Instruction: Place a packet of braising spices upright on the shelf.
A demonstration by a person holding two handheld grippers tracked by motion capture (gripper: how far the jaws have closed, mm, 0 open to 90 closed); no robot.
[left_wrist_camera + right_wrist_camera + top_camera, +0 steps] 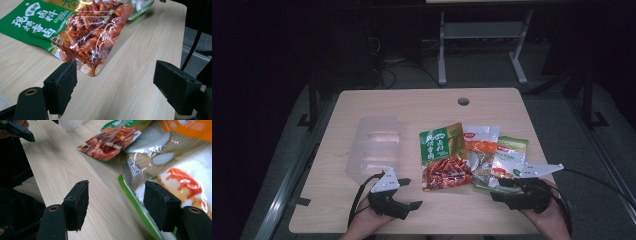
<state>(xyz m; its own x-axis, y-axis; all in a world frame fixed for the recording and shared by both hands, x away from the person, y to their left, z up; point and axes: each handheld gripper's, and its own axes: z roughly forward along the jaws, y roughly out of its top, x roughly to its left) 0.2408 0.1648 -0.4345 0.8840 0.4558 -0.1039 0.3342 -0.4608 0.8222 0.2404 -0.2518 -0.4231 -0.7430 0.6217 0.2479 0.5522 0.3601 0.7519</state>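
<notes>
Snack packets [472, 157] beside clear plastic tray [376, 147]

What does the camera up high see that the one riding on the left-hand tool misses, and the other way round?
The high view alone takes in the clear plastic tray, the white and orange packet, the light green packet, the right gripper and the hole in the tabletop. The left gripper view alone gives a close look at the left gripper with its black jaws standing apart, and at the glossy window on the packet's corner. Both share the green and red snack packet and the wooden table.
</notes>
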